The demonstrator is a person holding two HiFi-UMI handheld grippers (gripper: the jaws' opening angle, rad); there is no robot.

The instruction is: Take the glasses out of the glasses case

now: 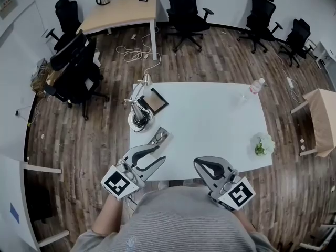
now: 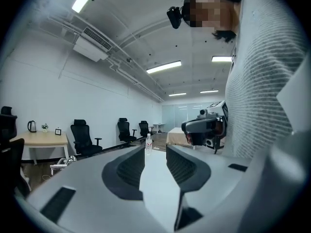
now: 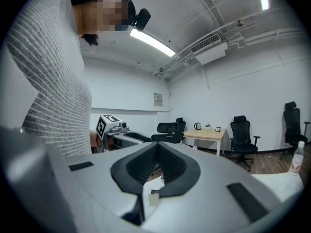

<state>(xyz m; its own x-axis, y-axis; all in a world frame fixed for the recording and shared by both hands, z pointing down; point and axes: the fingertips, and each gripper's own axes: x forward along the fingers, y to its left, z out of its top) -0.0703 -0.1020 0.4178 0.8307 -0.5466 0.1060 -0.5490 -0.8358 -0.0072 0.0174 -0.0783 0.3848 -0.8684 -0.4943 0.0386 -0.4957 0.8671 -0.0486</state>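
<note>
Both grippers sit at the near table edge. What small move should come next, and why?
Probably ease the left gripper forward to the gray item, likely the glasses case, lying on the table just past its tips. Its jaws stand open with nothing between them, while the right gripper is shut and farther away. Whether the glasses are inside I can't tell.

An office: black swivel chairs [image 1: 184, 7], a wooden desk [image 1: 123, 12], ceiling strip lights [image 2: 164, 67].
</note>
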